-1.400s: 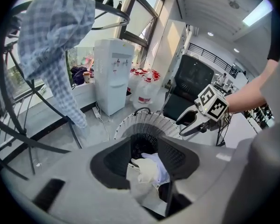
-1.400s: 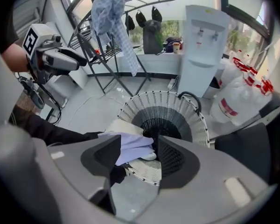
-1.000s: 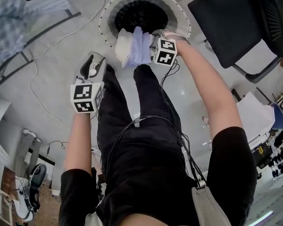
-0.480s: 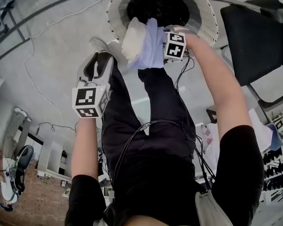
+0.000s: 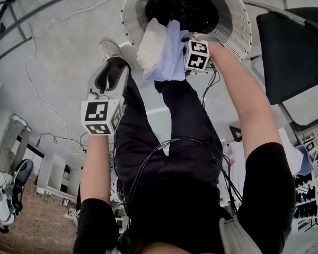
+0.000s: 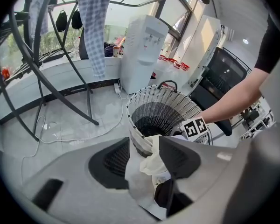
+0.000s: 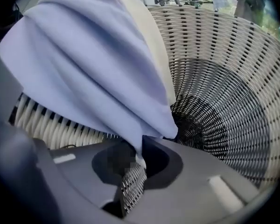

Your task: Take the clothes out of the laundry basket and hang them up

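Over the basket rim (image 5: 238, 33), lavender garment (image 5: 169, 54), lengthwise outward.

Office or lab-type workroom. Straight beyond left gripper (image 6: 143, 143) jaws: white water dispenser (image 6: 142, 50) beside large windows (image 6: 114, 17). Left of jaws: metal drying rack (image 6: 42, 73) with clothes hung, loose cable (image 6: 71, 138) on grey floor (image 6: 18, 139). Right of jaws: black office chair (image 6: 224, 73).

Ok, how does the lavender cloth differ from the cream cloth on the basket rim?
The lavender cloth is pinched in the right gripper, whose jaws have just been closing on it; the cream cloth hangs free of it. The lavender cloth lies on top, the cream cloth partly under it. Both drape over the rim of the laundry basket.
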`<state>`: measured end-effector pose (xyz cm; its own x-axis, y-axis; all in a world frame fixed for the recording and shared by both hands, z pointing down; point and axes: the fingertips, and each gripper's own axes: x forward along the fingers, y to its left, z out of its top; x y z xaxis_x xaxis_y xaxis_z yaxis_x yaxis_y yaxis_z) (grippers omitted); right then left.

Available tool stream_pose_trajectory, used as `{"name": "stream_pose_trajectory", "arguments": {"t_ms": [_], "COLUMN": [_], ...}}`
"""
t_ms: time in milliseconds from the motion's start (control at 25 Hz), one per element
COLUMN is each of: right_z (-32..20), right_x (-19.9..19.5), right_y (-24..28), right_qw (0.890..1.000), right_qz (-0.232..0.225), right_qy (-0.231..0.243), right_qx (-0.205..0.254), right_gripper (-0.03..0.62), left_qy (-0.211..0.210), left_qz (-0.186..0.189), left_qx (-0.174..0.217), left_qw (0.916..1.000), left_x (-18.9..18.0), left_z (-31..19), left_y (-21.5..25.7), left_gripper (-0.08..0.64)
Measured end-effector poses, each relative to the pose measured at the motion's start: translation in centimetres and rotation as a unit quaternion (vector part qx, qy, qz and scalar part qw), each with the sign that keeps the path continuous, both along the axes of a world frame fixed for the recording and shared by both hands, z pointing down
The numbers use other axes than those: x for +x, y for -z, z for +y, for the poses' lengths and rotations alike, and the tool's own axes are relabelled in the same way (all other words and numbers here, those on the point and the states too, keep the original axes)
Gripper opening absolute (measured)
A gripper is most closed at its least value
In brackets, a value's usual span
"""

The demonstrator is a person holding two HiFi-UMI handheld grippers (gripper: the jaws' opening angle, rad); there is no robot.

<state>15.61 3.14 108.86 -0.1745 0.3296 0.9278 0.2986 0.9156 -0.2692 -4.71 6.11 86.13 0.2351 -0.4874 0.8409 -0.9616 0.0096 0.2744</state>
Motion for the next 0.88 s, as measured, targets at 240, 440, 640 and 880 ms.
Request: {"name": "stream_pose_trajectory", "arguments": {"t_ms": [240,440,640,880], "right_z": [-1.7,-4.3,-6.2,-11.0], "right_x": [0.8,0.1,-0.7,-2.6], "right_y": [2.2,7.1,13.4,23.7], "right_qw": [0.999,0.992,0.968,0.898], "right_qz": [-0.008,-0.051,-0.079,-0.161], "right_qy": [-0.031,-0.098,-0.236,-0.409], "right_qx": [0.02,0.056,0.035,0.019], "right_gripper": [0.025,0.028,0.028,0.028], "left_qy": [-0.008,-0.012,-0.025,-0.025], "left_qz": [0.002,0.002,0.005,0.011], "left_qx": [0.016,0.032,0.049,0.085], "left_qw": [0.9998,0.9994,0.9985,0.996], "left_x": [0.5,1.0,1.9,2.1], "left_z": [-1.1,-2.3,-2.8,-4.2], "left_y": [1.1,3.2,6.4,10.9], "left_gripper": [0.204,0.204,0.204,0.202]}}
